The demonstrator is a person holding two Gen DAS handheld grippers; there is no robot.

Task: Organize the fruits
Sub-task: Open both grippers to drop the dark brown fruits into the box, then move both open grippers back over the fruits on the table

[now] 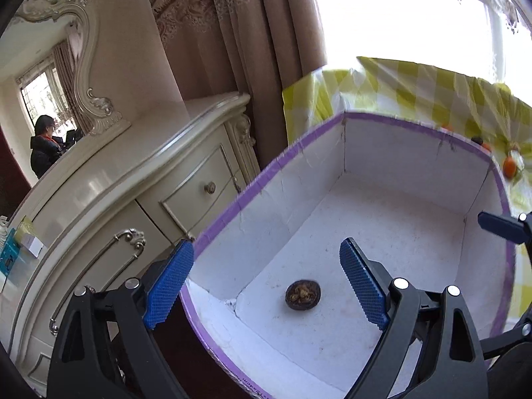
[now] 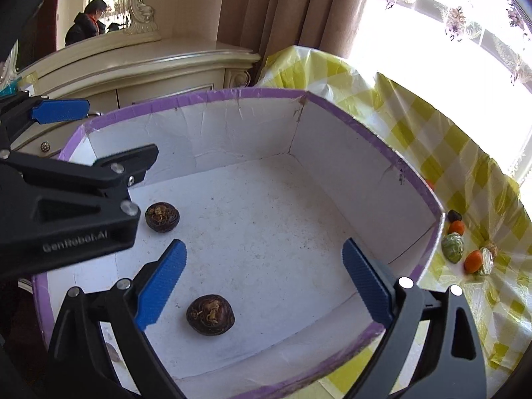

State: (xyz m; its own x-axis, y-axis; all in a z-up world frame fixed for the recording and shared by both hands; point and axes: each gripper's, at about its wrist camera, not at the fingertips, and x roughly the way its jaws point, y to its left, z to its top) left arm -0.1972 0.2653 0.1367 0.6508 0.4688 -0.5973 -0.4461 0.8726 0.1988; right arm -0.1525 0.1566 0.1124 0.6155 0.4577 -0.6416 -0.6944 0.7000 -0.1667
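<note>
A white box with a purple rim stands on a yellow checked tablecloth. Two dark brown round fruits lie on its floor: one near the left side, which also shows in the left wrist view, and one nearer the front. My left gripper is open and empty, straddling the box's left wall above the first fruit. My right gripper is open and empty, over the second fruit. Small orange, green and dark fruits lie on the cloth right of the box.
A cream dresser with a mirror stands left of and behind the table. Brown curtains hang beside a bright window. The tablecloth slopes away on the right. The left gripper's body reaches into the right wrist view.
</note>
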